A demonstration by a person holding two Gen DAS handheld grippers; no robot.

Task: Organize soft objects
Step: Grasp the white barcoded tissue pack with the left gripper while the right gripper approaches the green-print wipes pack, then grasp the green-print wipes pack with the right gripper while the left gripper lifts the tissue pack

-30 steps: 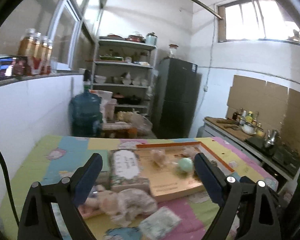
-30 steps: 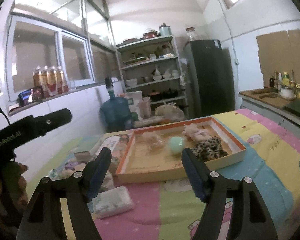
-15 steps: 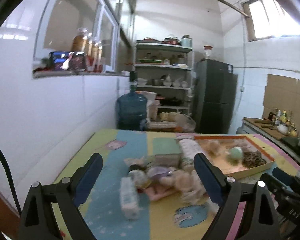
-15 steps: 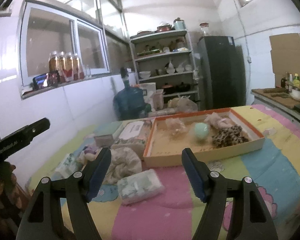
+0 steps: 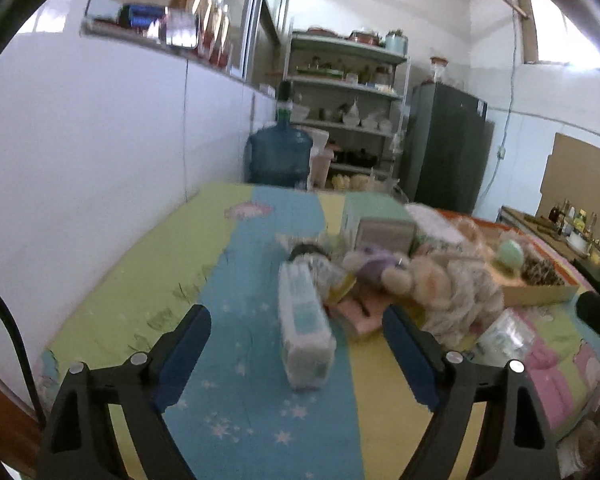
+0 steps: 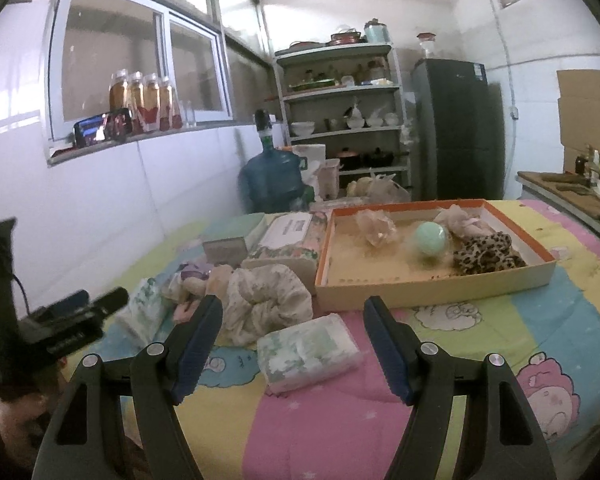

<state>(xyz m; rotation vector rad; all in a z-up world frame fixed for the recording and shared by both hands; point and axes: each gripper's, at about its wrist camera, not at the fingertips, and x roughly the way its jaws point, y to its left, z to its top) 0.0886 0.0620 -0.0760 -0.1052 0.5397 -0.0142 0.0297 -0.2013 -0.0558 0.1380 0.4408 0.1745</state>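
Observation:
A wrapped tissue pack (image 5: 304, 320) lies lengthwise on the patchwork mat. My left gripper (image 5: 296, 314) is low over the mat with this pack in line between its fingers. Its jaws are closing, but the pads stand clear of the pack. Behind it sits a heap with a cream plush toy (image 5: 416, 276) and a purple soft piece (image 5: 372, 260). My right gripper (image 6: 294, 306) is open and empty above a second tissue pack (image 6: 308, 346) and a crumpled floral cloth (image 6: 260, 300). The orange-rimmed tray (image 6: 436, 284) holds a green ball (image 6: 432, 236), a leopard scrunchie (image 6: 486, 254) and a beige scrunchie (image 6: 376, 226).
A floral tissue box (image 6: 288, 236) and a pale green box (image 6: 228, 236) stand left of the tray. The white wall (image 5: 100, 160) runs along the table's left side. Beyond the table are a blue water jug (image 6: 274, 180), shelves (image 6: 340, 120) and a dark fridge (image 6: 456, 128).
My left gripper swung left and sank towards the mat, now facing the tissue pack, and its jaws narrowed a little. My right gripper drifted lower and closer to the second pack, still open.

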